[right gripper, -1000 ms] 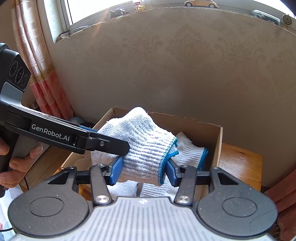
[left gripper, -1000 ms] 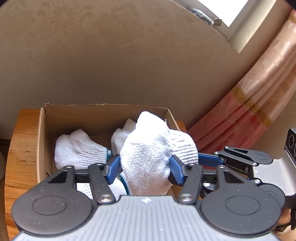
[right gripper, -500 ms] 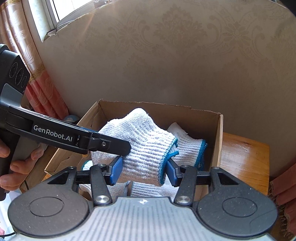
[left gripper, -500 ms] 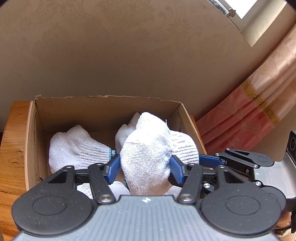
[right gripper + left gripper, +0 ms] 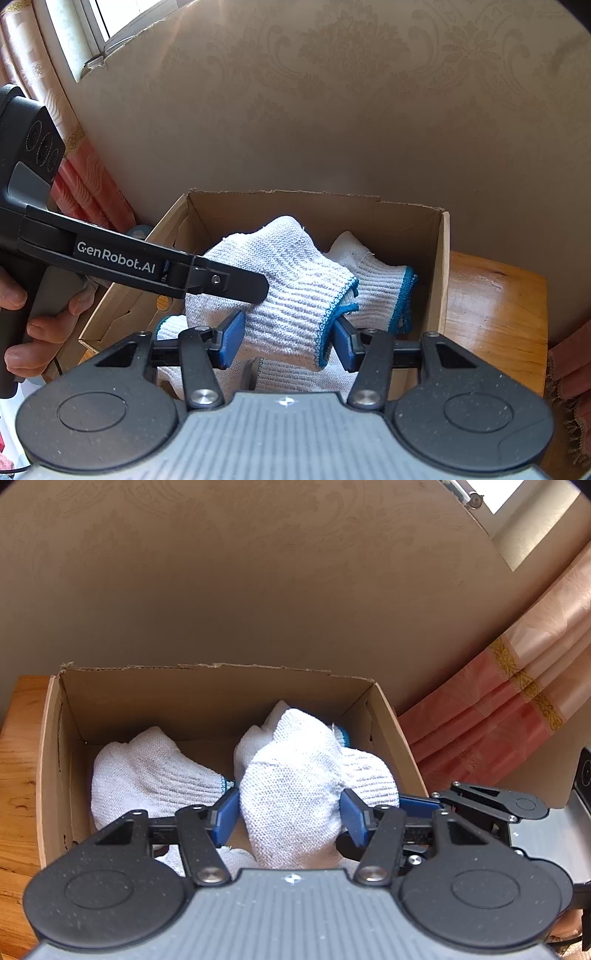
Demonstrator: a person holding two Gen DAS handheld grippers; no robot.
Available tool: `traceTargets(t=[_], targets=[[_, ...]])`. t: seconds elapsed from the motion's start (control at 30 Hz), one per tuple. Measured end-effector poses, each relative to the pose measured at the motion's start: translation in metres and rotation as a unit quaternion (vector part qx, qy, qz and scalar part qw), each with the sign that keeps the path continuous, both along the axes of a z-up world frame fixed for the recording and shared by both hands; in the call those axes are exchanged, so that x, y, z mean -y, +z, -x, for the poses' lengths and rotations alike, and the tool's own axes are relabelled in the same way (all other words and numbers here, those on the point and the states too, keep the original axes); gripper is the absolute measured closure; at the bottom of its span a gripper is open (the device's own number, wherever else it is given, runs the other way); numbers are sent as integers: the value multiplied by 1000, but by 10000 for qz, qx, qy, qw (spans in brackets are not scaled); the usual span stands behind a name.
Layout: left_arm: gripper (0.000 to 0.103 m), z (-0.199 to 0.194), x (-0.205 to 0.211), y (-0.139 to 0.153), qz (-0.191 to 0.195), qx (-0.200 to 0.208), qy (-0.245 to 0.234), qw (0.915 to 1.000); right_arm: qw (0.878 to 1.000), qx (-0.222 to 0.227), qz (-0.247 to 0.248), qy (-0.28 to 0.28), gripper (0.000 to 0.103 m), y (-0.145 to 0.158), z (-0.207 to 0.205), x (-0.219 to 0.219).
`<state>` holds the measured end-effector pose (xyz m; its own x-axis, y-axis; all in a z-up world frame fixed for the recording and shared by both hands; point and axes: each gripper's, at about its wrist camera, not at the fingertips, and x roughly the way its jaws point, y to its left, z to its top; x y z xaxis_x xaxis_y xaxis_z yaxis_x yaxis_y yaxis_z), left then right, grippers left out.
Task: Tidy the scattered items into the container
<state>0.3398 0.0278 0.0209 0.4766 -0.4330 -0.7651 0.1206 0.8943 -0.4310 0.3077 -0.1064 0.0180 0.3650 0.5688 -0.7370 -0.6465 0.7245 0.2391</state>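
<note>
A white knit glove (image 5: 295, 786) with a blue-edged cuff (image 5: 332, 314) hangs over the open cardboard box (image 5: 207, 698), held at both ends. My left gripper (image 5: 290, 808) is shut on its finger end. My right gripper (image 5: 288, 339) is shut on its cuff end. In the right wrist view, the left gripper's black finger (image 5: 236, 282) presses against the glove (image 5: 280, 273) from the left. More white gloves lie inside the box: one at the left (image 5: 147, 768) and one at the back right (image 5: 376, 277). The box floor under the held glove is hidden.
The box (image 5: 369, 221) stands on a wooden table (image 5: 495, 314) against a patterned beige wall. A pink curtain (image 5: 498, 720) hangs to one side of the box. A person's hand (image 5: 26, 332) grips the left gripper's handle.
Both grippers have moved forward and down with the glove. It now sits lower between the box walls, and more of the box interior shows.
</note>
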Motion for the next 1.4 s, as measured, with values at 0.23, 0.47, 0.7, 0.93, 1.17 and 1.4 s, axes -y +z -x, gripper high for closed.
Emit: traceTargets(t=[0.23, 0.47, 0.7, 0.93, 1.17, 1.4], targets=[[45, -1, 1, -4, -4, -55, 5, 10000, 10000, -61, 19, 6, 45, -2, -3, 0], [45, -2, 2, -6, -19, -47, 2, 10000, 10000, -76, 30, 29, 41, -3, -3, -1], [40, -2, 2, -8, -113, -37, 37, 9999, 9999, -161, -21, 16, 33, -3, -3, -1], [34, -2, -4, -4, -230, 77, 178, 9995, 9999, -100, -11, -9, 20, 0, 0, 0], [30, 9, 2, 7, -567, 309, 111, 9979, 9999, -105, 56, -63, 17, 4, 4, 0], [18, 33, 8, 26, -1073, 757, 47, 9913, 9998, -67, 178, -106, 12, 13, 19, 0]])
